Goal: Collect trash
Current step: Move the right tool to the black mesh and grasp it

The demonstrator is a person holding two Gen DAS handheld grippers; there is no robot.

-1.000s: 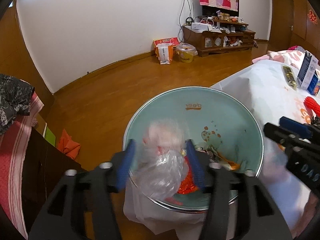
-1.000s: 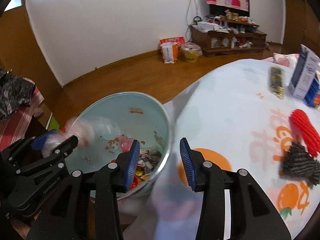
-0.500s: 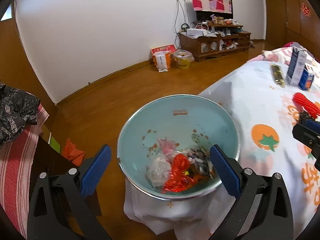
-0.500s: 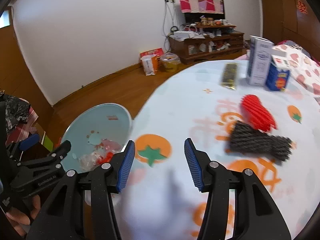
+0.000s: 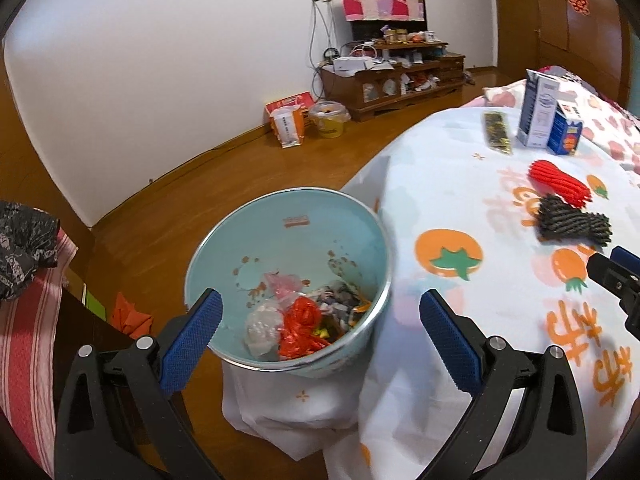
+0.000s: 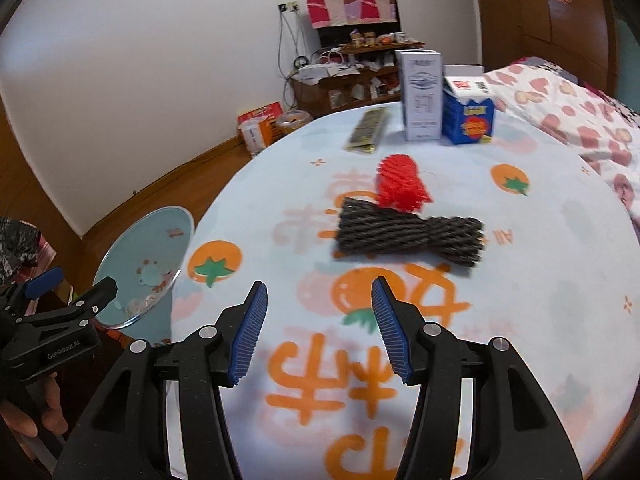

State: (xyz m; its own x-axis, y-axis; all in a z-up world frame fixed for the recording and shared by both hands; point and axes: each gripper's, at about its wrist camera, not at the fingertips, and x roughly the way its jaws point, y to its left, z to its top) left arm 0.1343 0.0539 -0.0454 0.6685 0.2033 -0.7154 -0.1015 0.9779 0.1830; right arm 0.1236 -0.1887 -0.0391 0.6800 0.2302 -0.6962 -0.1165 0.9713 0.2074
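left gripper (image 5: 318, 318) spread wide, empty, above teal bin (image 5: 224, 252) at table's left edge; wrappers (image 5: 298, 326) inside. right gripper (image 6: 318, 330) jaws opening, nothing between, over tablecloth (image 6: 540, 264); black mesh sleeve (image 6: 408, 234) just beyond, red mesh (image 6: 400, 182) farther.

Left gripper (image 5: 320, 316) now gapes empty; crumpled clear plastic bag (image 5: 262, 326) lies in pale-blue metal bin (image 5: 240, 248). Right gripper (image 6: 318, 328), opening, now faces dark foam netting (image 6: 408, 236).
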